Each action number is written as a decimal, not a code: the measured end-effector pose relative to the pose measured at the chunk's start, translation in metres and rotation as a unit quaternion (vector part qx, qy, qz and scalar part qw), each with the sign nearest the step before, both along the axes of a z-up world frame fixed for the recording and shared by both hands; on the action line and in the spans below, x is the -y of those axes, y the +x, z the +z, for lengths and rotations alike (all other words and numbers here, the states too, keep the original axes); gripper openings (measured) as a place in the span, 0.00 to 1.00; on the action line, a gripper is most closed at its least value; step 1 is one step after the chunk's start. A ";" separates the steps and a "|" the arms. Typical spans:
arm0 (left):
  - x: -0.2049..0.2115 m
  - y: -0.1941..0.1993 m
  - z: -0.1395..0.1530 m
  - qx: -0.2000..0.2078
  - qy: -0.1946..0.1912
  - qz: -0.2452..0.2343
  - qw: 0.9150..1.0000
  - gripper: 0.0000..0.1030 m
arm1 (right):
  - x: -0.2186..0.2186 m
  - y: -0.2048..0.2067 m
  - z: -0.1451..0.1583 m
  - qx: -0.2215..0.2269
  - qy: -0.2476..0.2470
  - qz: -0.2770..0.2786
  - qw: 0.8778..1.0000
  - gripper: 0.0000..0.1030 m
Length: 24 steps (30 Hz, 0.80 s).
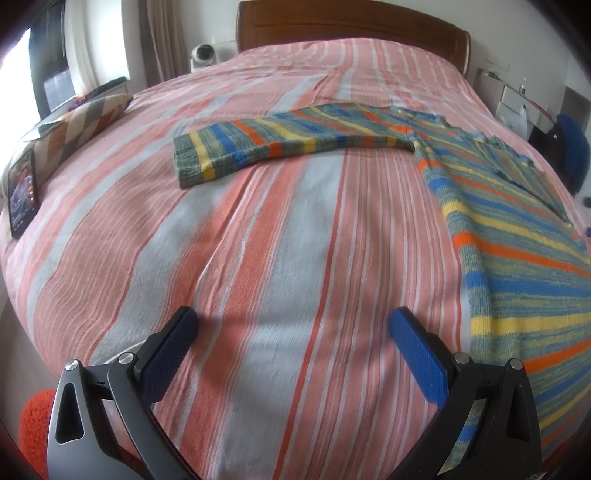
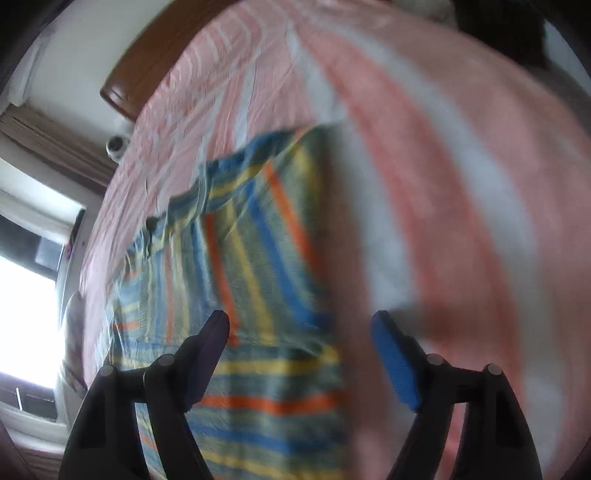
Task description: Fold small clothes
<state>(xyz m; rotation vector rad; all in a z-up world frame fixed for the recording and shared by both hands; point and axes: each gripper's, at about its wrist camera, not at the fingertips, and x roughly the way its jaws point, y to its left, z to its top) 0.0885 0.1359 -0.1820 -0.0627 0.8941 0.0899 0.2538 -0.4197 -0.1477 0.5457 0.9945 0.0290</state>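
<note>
my right tongs (image 2: pixel 299 354) gape empty over the sweater (image 2: pixel 236 266) on the bed (image 2: pixel 461 184), nearer its folded side. left tongs (image 1: pixel 293 343) gape empty too; the sleeve (image 1: pixel 280 142) stretches leftward, well ahead.

Bed (image 1: pixel 258 229) with wooden headboard (image 1: pixel 351 26), covered by a bedspread striped salmon pink, pale grey and white; fabric lightly wrinkled. Lying flat on it: a striped knit sweater (image 1: pixel 509 236) in grey-green, blue, yellow and orange, body on the right side, one sleeve (image 1: pixel 280 142) stretched out straight to the left across the cover. At the left edge: a diamond-patterned cushion (image 1: pixel 85 122), and just beside it a smartphone (image 1: pixel 23 194), screen lit, face up.
</note>
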 end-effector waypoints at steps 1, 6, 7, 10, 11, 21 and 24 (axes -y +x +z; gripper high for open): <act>0.000 0.000 0.000 0.001 -0.001 0.001 1.000 1.00 | 0.000 -0.013 0.007 0.012 -0.006 0.010 1.000 0.76; -0.001 0.000 0.000 0.000 -0.003 0.002 1.000 1.00 | -0.032 -0.095 0.025 0.045 0.004 0.123 0.991 0.76; -0.001 0.000 0.000 0.000 -0.003 0.002 1.000 1.00 | -0.044 -0.113 0.026 0.044 0.001 0.148 0.988 0.76; -0.001 0.000 0.000 0.001 -0.002 0.002 1.000 1.00 | -0.082 -0.173 0.006 0.024 0.003 0.238 0.971 0.76; -0.001 0.000 0.000 0.001 -0.001 0.002 1.000 1.00 | -0.089 -0.189 -0.005 0.008 0.002 0.256 0.967 0.76; 0.001 -0.001 0.000 0.002 -0.001 0.003 1.000 1.00 | -0.092 -0.253 -0.055 -0.143 -0.114 0.224 0.957 0.70; 0.001 -0.001 0.001 -0.002 -0.008 0.005 1.000 1.00 | -0.105 -0.258 -0.027 -0.085 -0.105 0.234 0.963 0.70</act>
